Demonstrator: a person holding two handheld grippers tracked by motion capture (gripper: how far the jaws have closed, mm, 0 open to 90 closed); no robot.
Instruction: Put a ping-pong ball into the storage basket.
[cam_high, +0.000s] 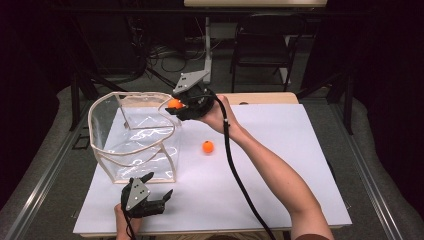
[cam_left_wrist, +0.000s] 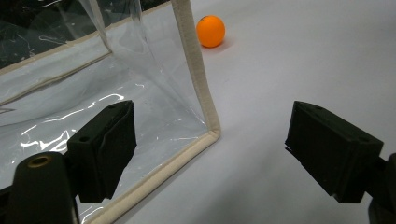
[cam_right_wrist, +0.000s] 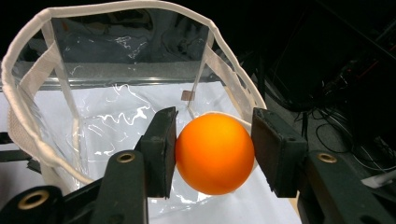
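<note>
On the white table (cam_high: 280, 150), the right gripper (cam_high: 181, 107) clamps an orange ball (cam_right_wrist: 215, 153) above the clear bag's (cam_high: 135, 145) rim; a second ball (cam_high: 208, 146) waits beside the bag, whose near corner the gaping left gripper (cam_high: 159, 189) flanks.

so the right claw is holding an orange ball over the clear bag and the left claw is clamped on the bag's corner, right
Not quite. The left claw is open, its jaws apart beside the clear bag, as the left gripper view shows. The right claw does hold an orange ball at the bag's rim.
</note>
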